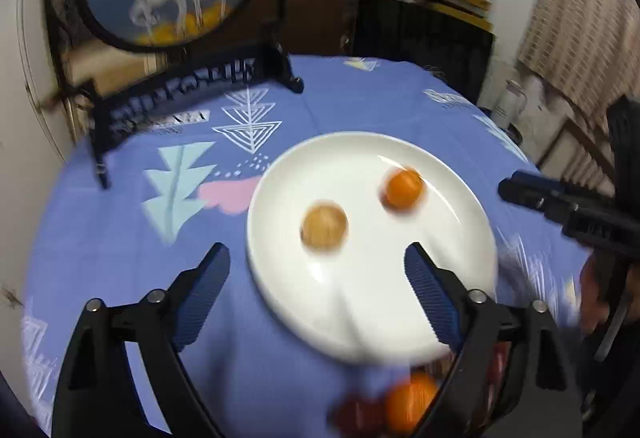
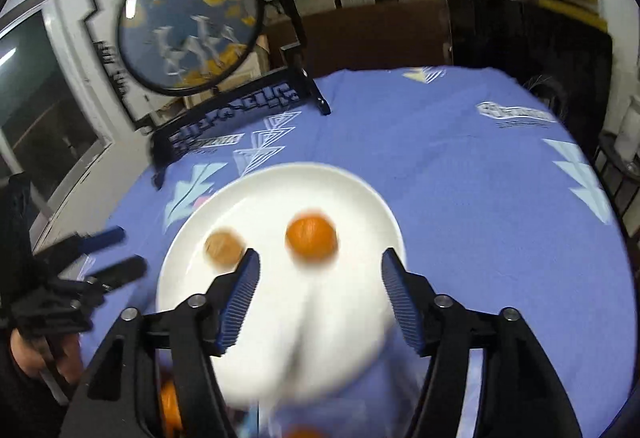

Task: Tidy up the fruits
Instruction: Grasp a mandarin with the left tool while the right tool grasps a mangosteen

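- White plate (image 1: 460, 278) carries an orange fruit (image 1: 403, 189) and, beside it, a tan fruit (image 1: 324, 225).
- Left gripper (image 1: 316, 262) and right gripper (image 2: 320, 270) both gape over the plate, grasping nothing.

No legible text; tablecloth (image 2: 440, 165) print and stand (image 2: 236, 109) fretwork blurred.

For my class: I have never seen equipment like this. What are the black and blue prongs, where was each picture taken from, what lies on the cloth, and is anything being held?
There is no robot here. A person holds a two-finger tool in each hand, with a wide-angle camera on each looking along its fingers. One picture comes from the left gripper, the other from the right gripper.

On the blue patterned tablecloth sits a white plate carrying an orange fruit and a paler brown fruit. More fruit shows blurred at the near edge.

Both sets of jaws stand open; nothing is held.
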